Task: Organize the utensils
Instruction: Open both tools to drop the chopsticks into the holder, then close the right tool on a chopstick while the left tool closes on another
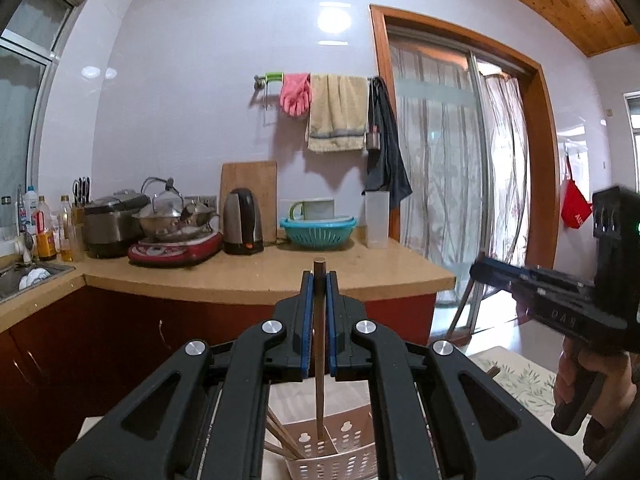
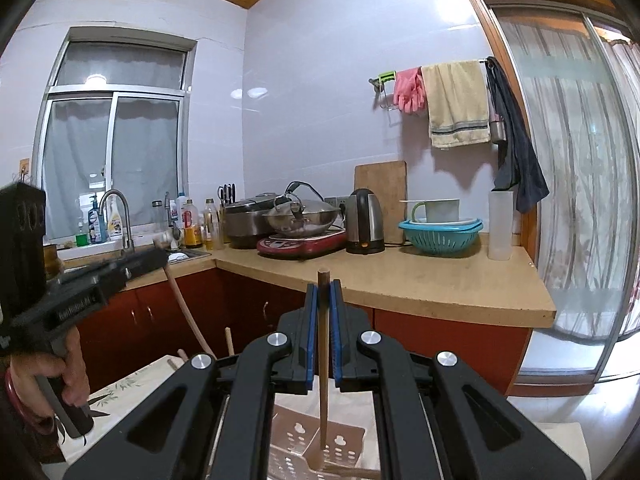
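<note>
My left gripper (image 1: 319, 280) is shut on a brown wooden chopstick (image 1: 319, 344) held upright, its lower end inside the white perforated utensil holder (image 1: 340, 456). Several more chopsticks (image 1: 280, 438) lean in the holder's left compartment. My right gripper (image 2: 325, 290) is shut on another brown chopstick (image 2: 323, 360), upright, its lower end dipping into the same holder (image 2: 340, 446). The right gripper's body shows at the right of the left wrist view (image 1: 560, 304); the left gripper's body shows at the left of the right wrist view (image 2: 80, 288).
The holder stands on a table with a leaf-patterned cloth (image 1: 524, 384). Behind is a kitchen counter (image 1: 260, 272) with a kettle (image 1: 242, 220), induction cooker with wok (image 1: 176, 232), teal colander (image 1: 318, 230) and a sink (image 1: 24, 276). A glass sliding door (image 1: 448, 168) is at the right.
</note>
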Tool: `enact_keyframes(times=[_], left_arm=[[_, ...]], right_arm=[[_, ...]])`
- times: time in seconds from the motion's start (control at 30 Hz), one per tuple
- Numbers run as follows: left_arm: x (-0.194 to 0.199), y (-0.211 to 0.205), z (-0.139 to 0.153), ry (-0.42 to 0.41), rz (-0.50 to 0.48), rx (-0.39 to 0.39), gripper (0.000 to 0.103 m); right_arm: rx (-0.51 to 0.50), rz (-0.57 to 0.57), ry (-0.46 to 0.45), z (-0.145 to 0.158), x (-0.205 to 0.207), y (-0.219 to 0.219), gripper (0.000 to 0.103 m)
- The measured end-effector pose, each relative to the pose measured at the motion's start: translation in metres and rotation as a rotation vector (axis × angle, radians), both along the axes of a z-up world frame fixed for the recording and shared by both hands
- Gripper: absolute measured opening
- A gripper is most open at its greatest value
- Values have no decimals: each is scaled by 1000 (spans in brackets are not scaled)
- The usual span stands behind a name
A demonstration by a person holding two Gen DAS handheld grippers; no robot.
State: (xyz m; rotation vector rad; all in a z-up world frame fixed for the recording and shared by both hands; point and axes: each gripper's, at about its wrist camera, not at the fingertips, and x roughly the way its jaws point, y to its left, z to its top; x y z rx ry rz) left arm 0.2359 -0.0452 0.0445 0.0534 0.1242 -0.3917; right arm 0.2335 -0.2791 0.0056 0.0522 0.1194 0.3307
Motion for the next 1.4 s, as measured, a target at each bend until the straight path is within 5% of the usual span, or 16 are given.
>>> enact_keyframes(times=[0.3, 0.37, 0.43, 0.53, 0.93, 1.13, 1.4], left_arm=[[21, -3, -44, 111, -2, 34, 7], [22, -3, -52, 132, -7, 37, 13], [19, -4, -57, 136, -11, 38, 31], [9, -4, -58, 126, -11, 44, 42], [-53, 2, -66, 129, -17, 14, 60], [-85, 6, -107, 205, -11, 19, 61], [-118, 13, -181, 352, 11, 35, 61]], right_arm=[[-11, 8, 120, -42, 26, 7, 7], [-9, 11, 153, -51, 29, 7, 7], [-6, 9, 169, -58, 26, 7, 20], [-6, 5, 155, -56, 15, 6, 32], [4, -17, 106, -50, -57, -15, 37], [-22, -60, 160, -90, -86, -30, 37], [-18, -66, 335, -187, -120, -43, 37]])
